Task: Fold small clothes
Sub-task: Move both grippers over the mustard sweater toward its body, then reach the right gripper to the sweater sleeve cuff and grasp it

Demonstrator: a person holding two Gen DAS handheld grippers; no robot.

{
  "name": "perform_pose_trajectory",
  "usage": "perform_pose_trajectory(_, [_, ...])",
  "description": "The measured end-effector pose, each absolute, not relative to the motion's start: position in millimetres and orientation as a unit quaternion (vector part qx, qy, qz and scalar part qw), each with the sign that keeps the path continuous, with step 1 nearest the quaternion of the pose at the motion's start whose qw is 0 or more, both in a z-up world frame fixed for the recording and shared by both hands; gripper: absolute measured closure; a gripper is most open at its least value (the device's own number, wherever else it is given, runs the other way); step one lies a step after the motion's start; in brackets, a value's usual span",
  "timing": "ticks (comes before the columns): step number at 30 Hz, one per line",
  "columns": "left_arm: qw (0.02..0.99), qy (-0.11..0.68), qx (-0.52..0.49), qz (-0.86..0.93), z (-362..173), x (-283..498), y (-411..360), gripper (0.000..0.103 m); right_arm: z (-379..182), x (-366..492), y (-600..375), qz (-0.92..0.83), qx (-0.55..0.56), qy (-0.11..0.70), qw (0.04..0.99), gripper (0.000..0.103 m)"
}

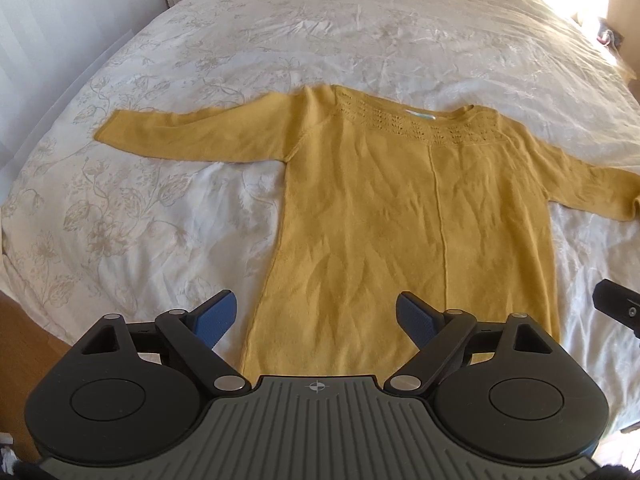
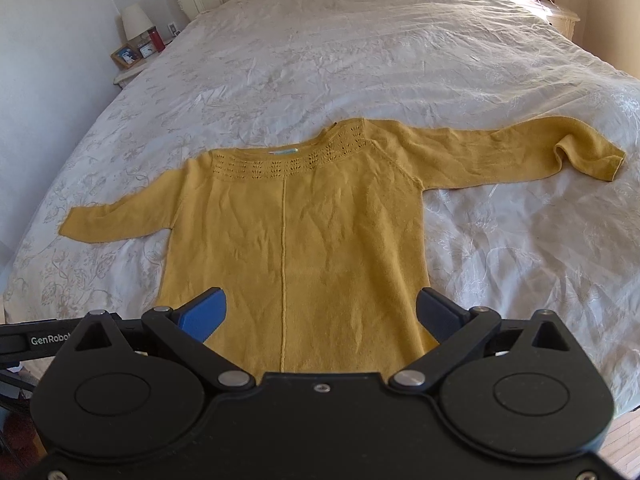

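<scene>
While both grippers, left (image 1: 316,318) & right (image 2: 320,314), are hovering w/ fingers wide apart, holding nothing, sweater (image 1: 400,208) is lying flat mid-bed (image 1: 160,200). Risk: curled cuff at 2 o'clock (image 2: 580,148) bunching when folded.

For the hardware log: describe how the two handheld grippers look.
Both the left gripper and the right gripper have matte black bodies, two round black discs, silver pivot pins and blue textured fingers. The left's base is grey and ribbed, with a crosshair mark; the right's is plain black.
</scene>
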State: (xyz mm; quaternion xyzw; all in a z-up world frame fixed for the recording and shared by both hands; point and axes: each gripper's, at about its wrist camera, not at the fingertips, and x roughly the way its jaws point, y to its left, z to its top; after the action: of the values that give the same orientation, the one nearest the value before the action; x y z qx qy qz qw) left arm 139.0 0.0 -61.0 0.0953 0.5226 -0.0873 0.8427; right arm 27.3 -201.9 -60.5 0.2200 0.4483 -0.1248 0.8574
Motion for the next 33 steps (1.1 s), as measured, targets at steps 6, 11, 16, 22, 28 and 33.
perform_pose_trajectory(6, [0.822, 0.547, 0.098, -0.124, -113, 172, 8, 0.043, -115, 37, -220, -0.163, 0.217, 0.497, 0.824, 0.041])
perform_pose_trajectory(11, [0.811, 0.55, 0.143, -0.135, -152, 192, -1, 0.046, -147, 43, -244, -0.195, 0.251, 0.509, 0.8, 0.054])
perform_pose_trajectory(16, [0.803, 0.55, 0.181, -0.136, -185, 206, -14, 0.047, -164, 64, -265, -0.21, 0.243, 0.513, 0.796, 0.054])
perform_pose_trajectory(22, [0.787, 0.57, 0.198, -0.127, -225, 209, -13, 0.045, -197, 99, -284, -0.189, 0.231, 0.531, 0.793, 0.054])
perform_pose_trajectory(28, [0.788, 0.574, 0.198, -0.099, -228, 210, -20, 0.044, -220, 119, -285, -0.119, 0.235, 0.562, 0.784, 0.064])
perform_pose_trajectory(33, [0.79, 0.584, 0.179, -0.063, -213, 209, -23, 0.045, -217, 112, -295, -0.114, 0.193, 0.576, 0.786, 0.094])
